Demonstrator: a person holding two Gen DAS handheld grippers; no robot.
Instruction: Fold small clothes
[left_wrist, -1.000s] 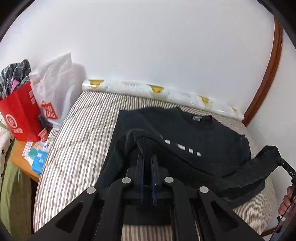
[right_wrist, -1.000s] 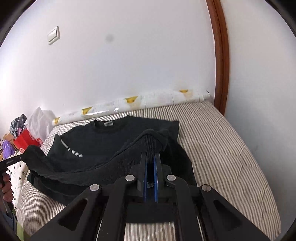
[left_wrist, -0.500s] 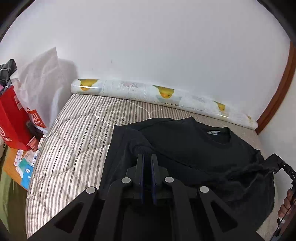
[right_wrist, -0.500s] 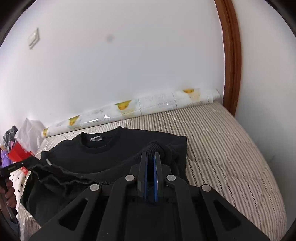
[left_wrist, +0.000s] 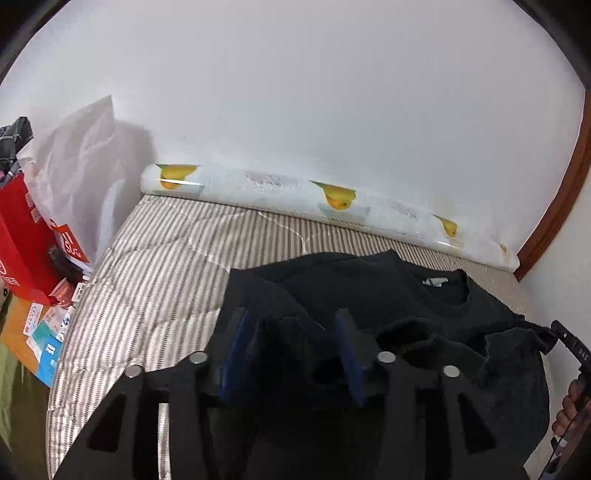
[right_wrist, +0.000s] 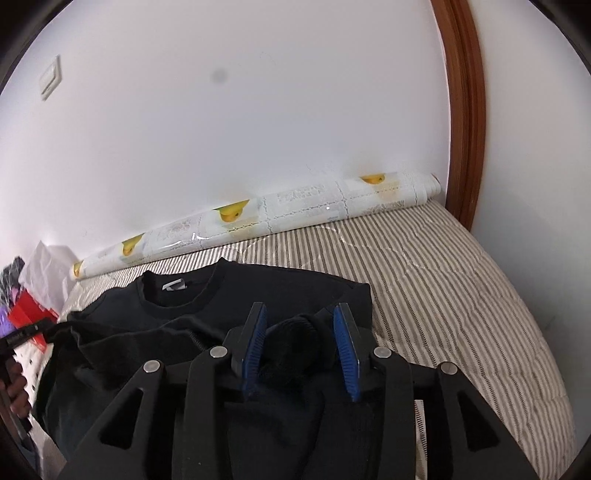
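Note:
A black knit sweater lies on the striped mattress, collar toward the wall, its lower part folded up over the chest. My left gripper is open, with a bunched sweater edge lying loose between its blue pads. My right gripper is open too, with a cuff-like bunch of the sweater resting between its pads. The sweater fills the lower left of the right wrist view. Each view shows the other gripper at its edge.
A rolled plastic sheet with yellow fruit prints lies along the wall at the mattress head. A red bag, a white plastic bag and small boxes sit left of the bed. A brown door frame stands at right.
Both grippers carried the sweater's lower edge up toward the collar, covering the white marks on the chest, then opened and let go of the fabric.

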